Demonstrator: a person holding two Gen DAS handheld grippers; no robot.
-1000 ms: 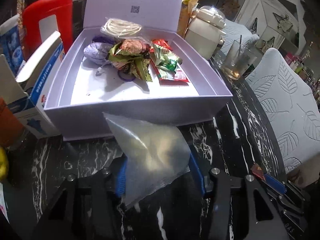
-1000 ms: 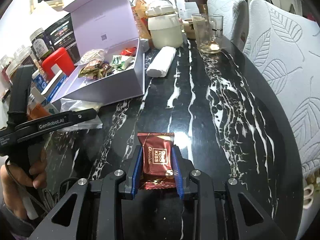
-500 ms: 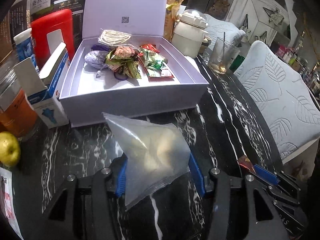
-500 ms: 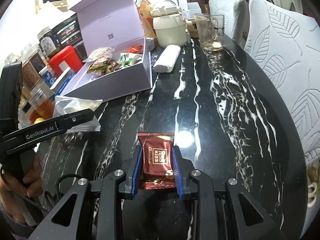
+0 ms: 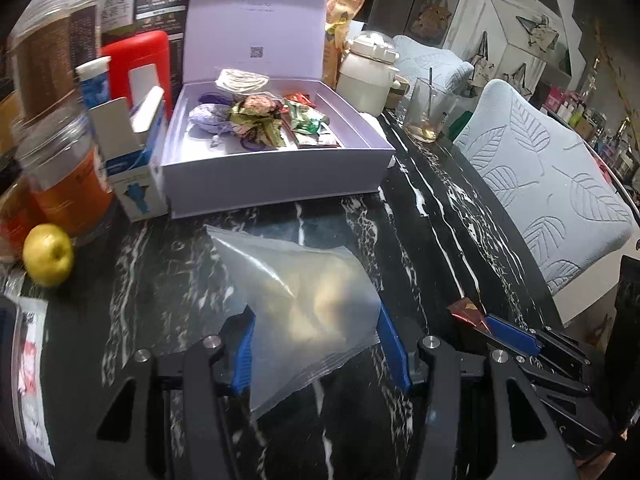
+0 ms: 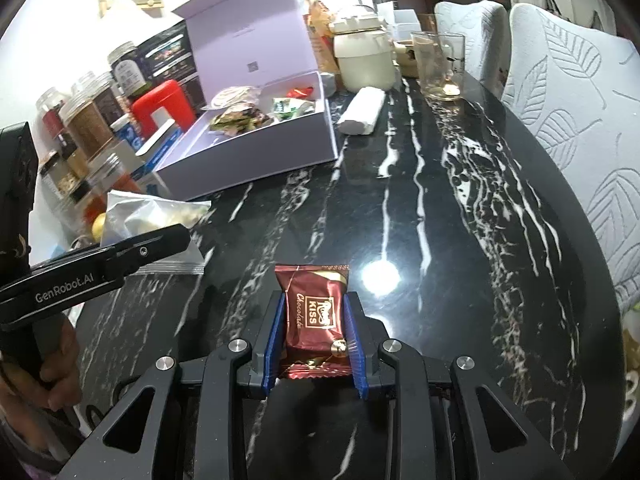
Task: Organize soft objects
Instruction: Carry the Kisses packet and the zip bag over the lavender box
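My left gripper (image 5: pixel 316 320) is shut on a clear zip bag (image 5: pixel 296 300) with pale lumps inside, held above the black marble table (image 5: pixel 420 240). My right gripper (image 6: pixel 314 320) is shut on a dark red chocolate packet (image 6: pixel 314 312). In the right wrist view the left gripper (image 6: pixel 176 236) shows at the left edge with the zip bag (image 6: pixel 140 216) in it. In the left wrist view the right gripper (image 5: pixel 480 318) shows at lower right with the red packet (image 5: pixel 464 310). An open lilac box (image 5: pixel 280 176) holds several wrapped sweets (image 5: pixel 272 120) and stands beyond both grippers.
Left of the box stand a blue-white carton (image 5: pixel 132 152), a red canister (image 5: pixel 136 64), jars (image 5: pixel 64 176) and a yellow apple (image 5: pixel 48 254). A cream jar (image 5: pixel 370 74), a glass (image 5: pixel 428 110) and a white roll (image 6: pixel 360 110) lie behind. Chairs (image 5: pixel 552 200) line the right edge.
Both grippers have drawn back from the lilac box, which now looks smaller and farther off. The apple and jars have come into the left wrist view. Both grips are unchanged.
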